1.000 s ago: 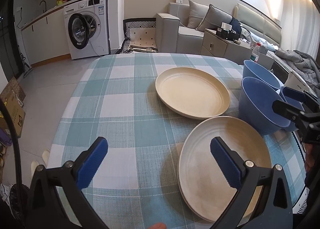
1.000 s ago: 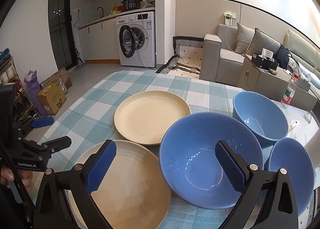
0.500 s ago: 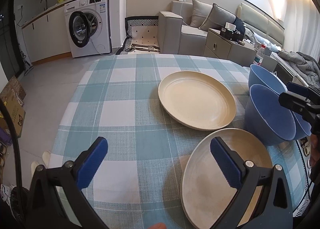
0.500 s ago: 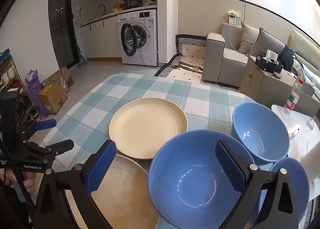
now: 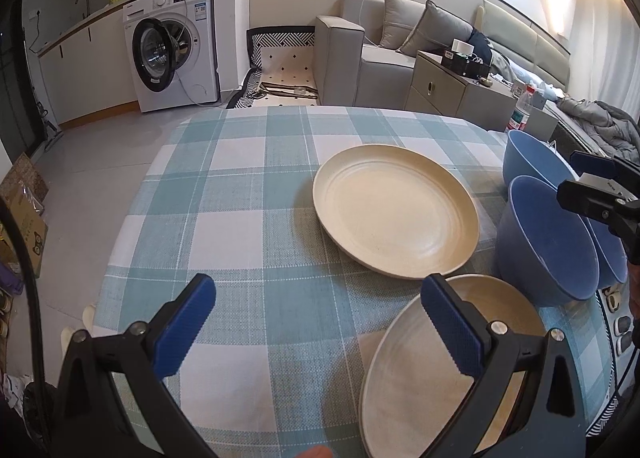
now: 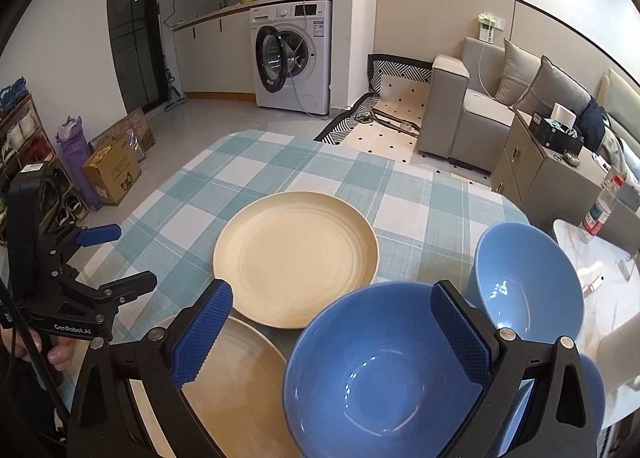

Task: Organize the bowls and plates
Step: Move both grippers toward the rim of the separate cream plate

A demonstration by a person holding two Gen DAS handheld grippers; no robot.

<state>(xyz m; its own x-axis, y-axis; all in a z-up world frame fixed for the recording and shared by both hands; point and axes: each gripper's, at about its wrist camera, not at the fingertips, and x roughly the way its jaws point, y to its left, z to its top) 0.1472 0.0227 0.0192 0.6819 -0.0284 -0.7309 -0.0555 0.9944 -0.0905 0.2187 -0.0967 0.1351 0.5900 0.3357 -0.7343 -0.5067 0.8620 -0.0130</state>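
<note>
Two cream plates lie on the checked tablecloth, the far plate (image 5: 396, 213) (image 6: 296, 258) and the near plate (image 5: 420, 378) (image 6: 224, 386). Three blue bowls stand to their right: the near bowl (image 6: 380, 378) (image 5: 548, 242), the far bowl (image 6: 524, 282) (image 5: 528, 157), and a third bowl (image 6: 592, 390) mostly hidden behind my right finger. My right gripper (image 6: 332, 332) (image 5: 588, 181) is open and hovers just above the near bowl. My left gripper (image 5: 318, 328) (image 6: 120, 258) is open, its right finger over the near plate's left rim.
The table's near-left edge (image 5: 120, 242) drops to a grey floor with a cardboard box (image 6: 114, 173). A washing machine (image 5: 172, 53), a sofa (image 5: 360, 53) and a cabinet (image 5: 452, 85) stand beyond the table. A water bottle (image 6: 600, 205) stands at the right.
My right gripper has moved in over the near blue bowl, which now looms larger and lower between its fingers. The left gripper has shifted slightly; plates and bowls have not moved on the table.
</note>
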